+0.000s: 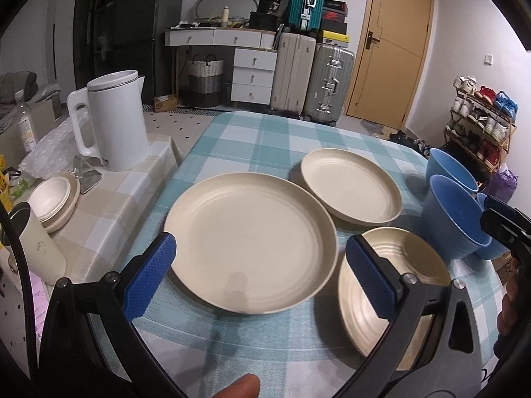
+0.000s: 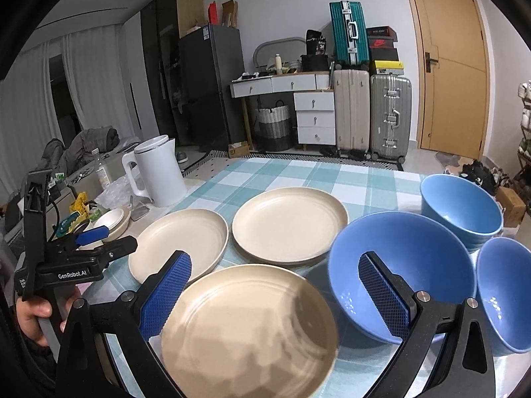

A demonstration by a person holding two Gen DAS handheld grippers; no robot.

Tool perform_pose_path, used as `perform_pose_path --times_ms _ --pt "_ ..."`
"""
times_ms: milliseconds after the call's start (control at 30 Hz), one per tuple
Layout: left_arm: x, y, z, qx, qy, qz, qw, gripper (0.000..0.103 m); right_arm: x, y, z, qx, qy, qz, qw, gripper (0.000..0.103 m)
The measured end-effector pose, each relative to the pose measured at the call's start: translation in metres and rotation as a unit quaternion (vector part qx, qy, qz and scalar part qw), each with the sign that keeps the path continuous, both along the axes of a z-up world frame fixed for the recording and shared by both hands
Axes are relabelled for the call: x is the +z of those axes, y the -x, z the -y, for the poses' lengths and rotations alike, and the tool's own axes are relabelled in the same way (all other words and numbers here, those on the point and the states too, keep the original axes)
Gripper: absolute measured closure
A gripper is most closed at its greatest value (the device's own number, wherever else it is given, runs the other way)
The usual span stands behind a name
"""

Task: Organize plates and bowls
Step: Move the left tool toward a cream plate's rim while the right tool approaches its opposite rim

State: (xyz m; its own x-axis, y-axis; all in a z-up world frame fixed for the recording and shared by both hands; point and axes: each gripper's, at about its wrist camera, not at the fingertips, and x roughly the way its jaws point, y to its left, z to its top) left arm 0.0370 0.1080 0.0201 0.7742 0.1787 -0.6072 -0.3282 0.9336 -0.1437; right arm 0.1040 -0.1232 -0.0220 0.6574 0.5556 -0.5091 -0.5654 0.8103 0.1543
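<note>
Three cream plates lie on the checked tablecloth (image 1: 265, 132). In the left wrist view a large plate (image 1: 249, 242) sits under my open left gripper (image 1: 261, 242), a second plate (image 1: 351, 185) lies farther back, and a third plate (image 1: 408, 272) is near right. Three blue bowls (image 1: 454, 215) cluster at the right. In the right wrist view my right gripper (image 2: 273, 260) is open above the near plate (image 2: 249, 328), beside the nearest blue bowl (image 2: 401, 265). Neither gripper holds anything. The left gripper (image 2: 121, 237) shows at the left, held by a hand.
A white kettle (image 1: 113, 122), stacked small pale bowls (image 1: 53, 199) and a cream tumbler (image 1: 39, 245) stand on a lower side table to the left. Two more blue bowls (image 2: 461, 205) (image 2: 504, 292) sit near the table's right edge. Suitcases and drawers stand beyond.
</note>
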Motion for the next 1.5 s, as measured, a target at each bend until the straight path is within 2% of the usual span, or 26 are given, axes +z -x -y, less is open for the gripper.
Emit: perform_pose_path --times_ms 967,1300,1500 --pt "-0.036 -0.045 -0.053 0.035 0.019 -0.053 0.9978 0.001 -0.021 -0.054 -0.074 0.051 0.026 -0.058 0.997 0.0" --pt "-0.047 -0.04 -0.079 0.057 0.044 -0.059 0.9956 0.001 -0.036 -0.067 -0.101 0.074 0.042 -0.086 0.993 0.0" --pt "-0.052 -0.039 -0.084 0.066 0.036 -0.068 0.9949 0.001 -0.047 -0.071 -0.123 0.086 0.06 -0.093 0.99 0.0"
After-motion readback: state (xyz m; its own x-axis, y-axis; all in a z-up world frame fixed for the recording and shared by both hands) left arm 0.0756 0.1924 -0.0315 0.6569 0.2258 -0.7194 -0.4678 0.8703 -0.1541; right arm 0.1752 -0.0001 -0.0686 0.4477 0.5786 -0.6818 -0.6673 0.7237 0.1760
